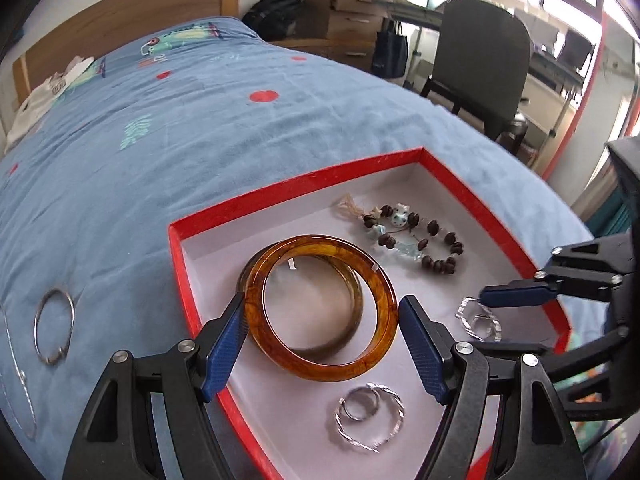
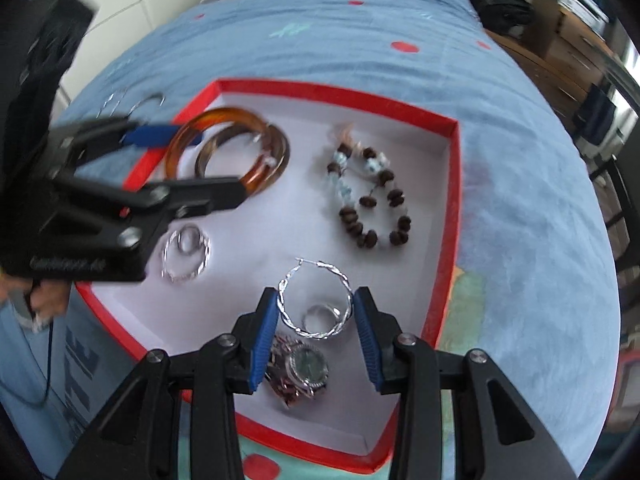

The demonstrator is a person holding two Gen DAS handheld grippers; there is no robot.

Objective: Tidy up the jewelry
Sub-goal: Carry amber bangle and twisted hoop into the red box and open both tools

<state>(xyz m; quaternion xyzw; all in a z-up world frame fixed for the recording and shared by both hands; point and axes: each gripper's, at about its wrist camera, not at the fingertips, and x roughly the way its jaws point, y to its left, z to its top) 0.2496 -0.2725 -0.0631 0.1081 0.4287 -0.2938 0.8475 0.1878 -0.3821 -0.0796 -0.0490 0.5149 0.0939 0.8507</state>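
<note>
A red box point(image 1: 181, 276) with a white floor lies on the blue bedspread. My left gripper point(image 1: 322, 304) is shut on an amber bangle point(image 1: 380, 280), pads against its two sides; a darker bangle point(image 1: 354, 316) lies under it. In the right wrist view the left gripper point(image 2: 216, 162) holds that amber bangle point(image 2: 224, 114) tilted. My right gripper point(image 2: 315, 294) is shut on a twisted silver hoop earring point(image 2: 286, 312) just above the box floor. A silver ring point(image 2: 320, 314) lies inside the hoop's outline. The left wrist view shows the right gripper point(image 1: 496, 320) at the box's right side.
A brown bead bracelet point(image 2: 368, 200), a second hoop with a ring point(image 2: 186, 252) and a watch point(image 2: 308, 368) lie in the box. A silver bangle point(image 1: 54, 326) and a thin chain point(image 1: 20, 380) rest on the bedspread to the left. A chair point(image 1: 480, 60) stands beyond the bed.
</note>
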